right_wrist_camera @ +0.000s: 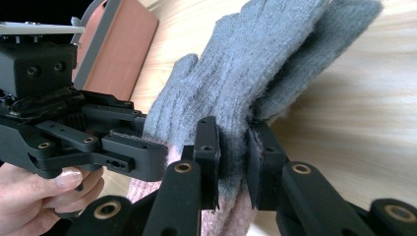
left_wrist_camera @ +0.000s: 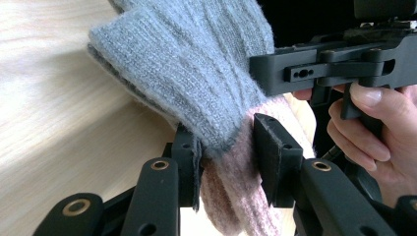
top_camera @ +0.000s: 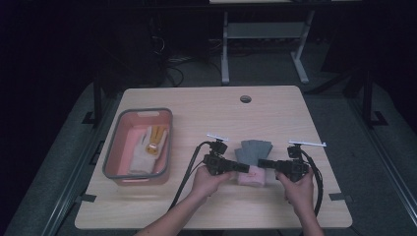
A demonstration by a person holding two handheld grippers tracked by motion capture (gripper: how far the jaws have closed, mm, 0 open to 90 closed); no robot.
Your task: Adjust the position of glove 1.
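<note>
Fingers: both grippers were clamped on the gloves [top_camera: 252, 158]; in the left gripper view the left gripper [left_wrist_camera: 227, 147] pinched the knit where grey met pink, and in the right gripper view the right gripper [right_wrist_camera: 232, 147] pinched the grey part just above the pink cuff.
Gloves: a grey pair with pink cuffs, stacked one on the other, held between the two grippers at about 5 o'clock of the table's [top_camera: 196, 105] middle, their fingertips pointing toward 12 o'clock.
Basin: a pink basin [top_camera: 112, 152] with a grey rim stood at 9 o'clock of the gloves, well apart from them.
Done: one light glove with yellow fingers [top_camera: 149, 147] already lay in the basin.
Left: by my judgement, the grey pair had to be carried toward 9 o'clock and dropped into the basin.
Count: two grippers, two hands, one grey pair, one light glove, one basin, one table.
</note>
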